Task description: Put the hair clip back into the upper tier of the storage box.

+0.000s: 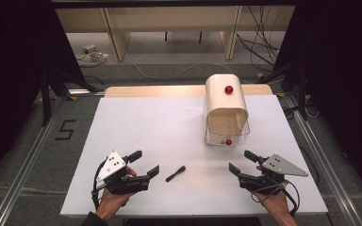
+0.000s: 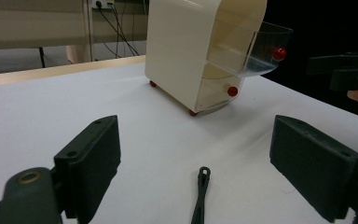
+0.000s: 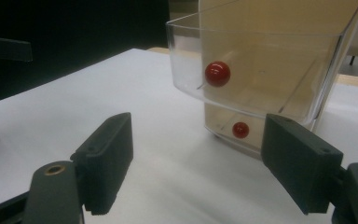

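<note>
Slim black stick-like tool point(image 1: 175, 173) lies ungrasped on the white surface point(image 1: 151, 122) between left gripper point(image 1: 143, 165) and right gripper point(image 1: 243, 162), both jaws apart, so likely a pre-grasp step: the left should close in toward 3 o'clock.

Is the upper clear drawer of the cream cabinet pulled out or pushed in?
Pulled out. The upper drawer juts past the cream cabinet front, beyond the lower drawer.

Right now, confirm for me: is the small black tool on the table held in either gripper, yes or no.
No. The black tool lies loose on the white table between the open left gripper and right gripper.
</note>
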`<action>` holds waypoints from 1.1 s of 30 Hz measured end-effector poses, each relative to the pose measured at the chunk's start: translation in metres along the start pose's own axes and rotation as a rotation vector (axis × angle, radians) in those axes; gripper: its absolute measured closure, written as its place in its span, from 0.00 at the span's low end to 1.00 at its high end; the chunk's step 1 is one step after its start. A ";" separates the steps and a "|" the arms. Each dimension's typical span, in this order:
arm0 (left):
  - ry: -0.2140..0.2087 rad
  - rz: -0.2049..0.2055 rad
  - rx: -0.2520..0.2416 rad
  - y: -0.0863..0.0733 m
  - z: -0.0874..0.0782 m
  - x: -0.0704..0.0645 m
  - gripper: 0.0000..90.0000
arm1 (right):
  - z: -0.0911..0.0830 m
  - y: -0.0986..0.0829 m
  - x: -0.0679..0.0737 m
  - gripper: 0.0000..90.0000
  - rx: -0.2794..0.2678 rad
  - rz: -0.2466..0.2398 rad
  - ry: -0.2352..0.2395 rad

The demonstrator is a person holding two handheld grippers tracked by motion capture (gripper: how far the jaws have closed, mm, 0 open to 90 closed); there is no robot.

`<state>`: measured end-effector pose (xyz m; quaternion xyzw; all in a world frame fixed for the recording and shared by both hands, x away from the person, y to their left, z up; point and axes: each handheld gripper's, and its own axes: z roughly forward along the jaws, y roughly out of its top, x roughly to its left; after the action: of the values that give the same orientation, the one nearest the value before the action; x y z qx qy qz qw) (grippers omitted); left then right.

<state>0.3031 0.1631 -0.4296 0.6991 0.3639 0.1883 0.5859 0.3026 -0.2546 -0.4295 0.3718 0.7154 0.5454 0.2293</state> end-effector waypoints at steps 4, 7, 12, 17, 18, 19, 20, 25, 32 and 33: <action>0.001 0.003 0.001 0.000 0.000 0.000 0.18 | 0.000 0.000 0.001 0.29 0.004 0.003 0.003; 0.002 0.004 0.001 0.000 0.000 0.000 0.18 | 0.000 0.000 0.001 0.29 0.009 -0.001 0.003; 0.003 0.002 -0.002 0.000 0.000 0.000 0.18 | 0.001 0.001 0.003 0.29 0.015 -0.016 0.013; 0.004 0.003 -0.002 0.000 0.000 0.000 0.18 | 0.001 0.002 0.004 0.29 0.017 -0.022 0.033; 0.004 0.004 -0.002 0.000 0.000 0.000 0.18 | 0.002 0.003 0.005 0.29 0.017 -0.019 0.043; 0.005 0.002 -0.003 0.000 0.000 0.000 0.18 | 0.002 0.003 0.005 0.29 0.018 -0.016 0.050; 0.005 0.004 -0.002 0.000 0.000 0.000 0.18 | 0.003 0.004 0.006 0.29 0.019 -0.011 0.058; 0.005 0.004 -0.006 0.000 0.000 0.000 0.18 | 0.004 0.005 0.010 0.29 0.028 -0.016 0.080; 0.006 0.000 -0.008 0.000 0.000 0.000 0.18 | 0.007 0.009 0.014 0.29 0.037 -0.032 0.115; 0.006 0.001 -0.007 0.000 0.000 0.000 0.18 | 0.008 0.009 0.015 0.29 0.037 -0.037 0.124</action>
<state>0.3031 0.1635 -0.4296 0.6969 0.3646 0.1922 0.5869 0.3018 -0.2366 -0.4217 0.3283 0.7450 0.5496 0.1875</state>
